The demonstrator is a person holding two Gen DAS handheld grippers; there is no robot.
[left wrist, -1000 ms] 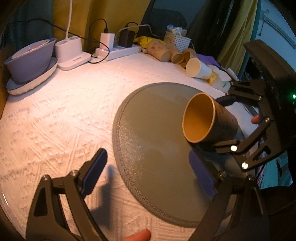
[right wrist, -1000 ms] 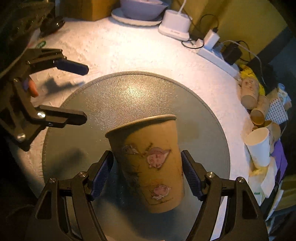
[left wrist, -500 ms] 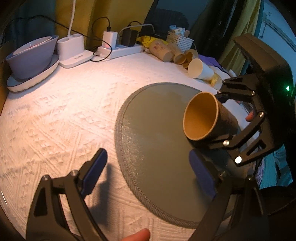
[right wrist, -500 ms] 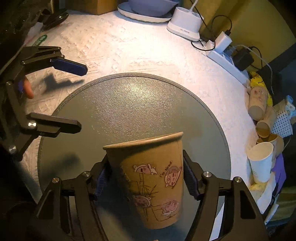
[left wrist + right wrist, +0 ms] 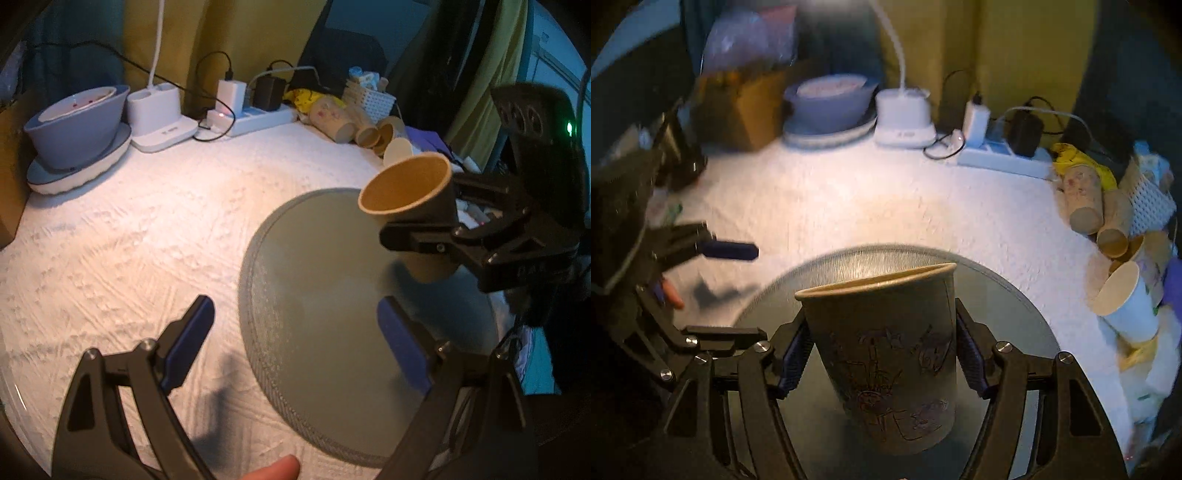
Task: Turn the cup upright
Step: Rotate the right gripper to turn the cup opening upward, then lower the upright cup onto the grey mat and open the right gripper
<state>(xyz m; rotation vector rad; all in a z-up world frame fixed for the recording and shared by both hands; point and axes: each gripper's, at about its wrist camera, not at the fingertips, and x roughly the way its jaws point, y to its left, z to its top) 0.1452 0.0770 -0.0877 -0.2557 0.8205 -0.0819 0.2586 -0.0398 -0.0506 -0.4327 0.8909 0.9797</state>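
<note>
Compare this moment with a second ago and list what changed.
The right gripper has rotated the brown printed paper cup, swinging its mouth from sideways to nearly upward. Unchanged: its jaws stay clamped on the cup above the round grey mat; the left gripper stays open and empty.

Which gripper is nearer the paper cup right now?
Right. The right gripper is clamped on the paper cup, pads on both sides. The left gripper is open, off to the side over the round mat.
</note>
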